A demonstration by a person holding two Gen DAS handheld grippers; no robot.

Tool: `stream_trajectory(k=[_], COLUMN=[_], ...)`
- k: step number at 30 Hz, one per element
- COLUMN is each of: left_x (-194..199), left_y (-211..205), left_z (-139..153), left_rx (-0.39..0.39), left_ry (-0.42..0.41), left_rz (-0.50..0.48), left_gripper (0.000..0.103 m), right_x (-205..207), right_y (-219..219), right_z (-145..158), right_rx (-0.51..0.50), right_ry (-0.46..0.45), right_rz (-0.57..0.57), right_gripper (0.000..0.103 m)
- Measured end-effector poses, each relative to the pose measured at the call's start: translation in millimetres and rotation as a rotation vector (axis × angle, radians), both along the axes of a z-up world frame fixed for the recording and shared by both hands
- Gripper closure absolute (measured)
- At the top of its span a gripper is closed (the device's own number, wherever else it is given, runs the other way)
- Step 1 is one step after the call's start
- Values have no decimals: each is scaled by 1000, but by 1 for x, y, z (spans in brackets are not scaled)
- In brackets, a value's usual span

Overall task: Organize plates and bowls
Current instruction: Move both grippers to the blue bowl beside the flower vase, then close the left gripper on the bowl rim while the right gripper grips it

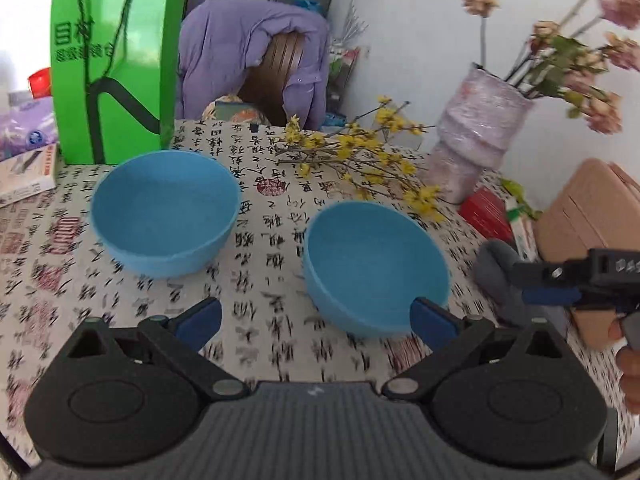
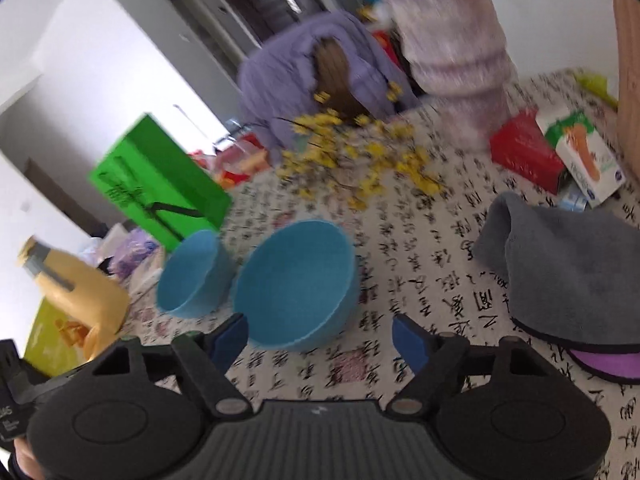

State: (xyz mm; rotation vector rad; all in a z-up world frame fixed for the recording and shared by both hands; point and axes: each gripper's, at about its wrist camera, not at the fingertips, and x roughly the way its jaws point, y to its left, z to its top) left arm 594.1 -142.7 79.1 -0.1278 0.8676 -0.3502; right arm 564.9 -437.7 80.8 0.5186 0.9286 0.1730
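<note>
Bowls (image 1: 374,268) (image 1: 164,212) sit upright just ahead of both spread, empty claws (image 1: 316,318) (image 2: 320,338); the nearer touches the left claw's right fingertip (image 1: 430,314).

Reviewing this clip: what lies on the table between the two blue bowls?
Nothing. In the left wrist view, only bare calligraphy-print tablecloth separates the left bowl from the right bowl. The yellow flower branches lie farther back.

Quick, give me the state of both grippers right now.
Left gripper: open, holding nothing; a blue bowl sits just ahead.
Right gripper: open, holding nothing.
</note>
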Motion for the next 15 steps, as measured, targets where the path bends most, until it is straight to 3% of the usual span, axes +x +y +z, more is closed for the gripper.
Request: stream_trajectory(k=[2, 6, 9, 11, 13, 15], left_x=[27, 67, 76, 79, 78, 72], left_y=[-5, -17, -24, -26, -29, -31], left_z=[-11, -36, -47, -52, -55, -54], left_rx=[-21, -44, -37, -42, -18, -5], left_ry=[33, 148, 169, 186, 193, 191], left_rz=[45, 80, 76, 66, 69, 58], left_gripper=[16, 36, 60, 86, 91, 91], right_x=[31, 74, 87, 91, 93, 91], right_y=[0, 8, 20, 29, 37, 43], right_z=[-18, -48, -60, -67, -70, -70], right_rx=[-14, -36, -71, -92, -124, -170], right_ry=[58, 123, 131, 134, 138, 130], right_rz=[-24, -68, -66, -47, -30, -36], right_gripper=[37, 50, 60, 73, 90, 94])
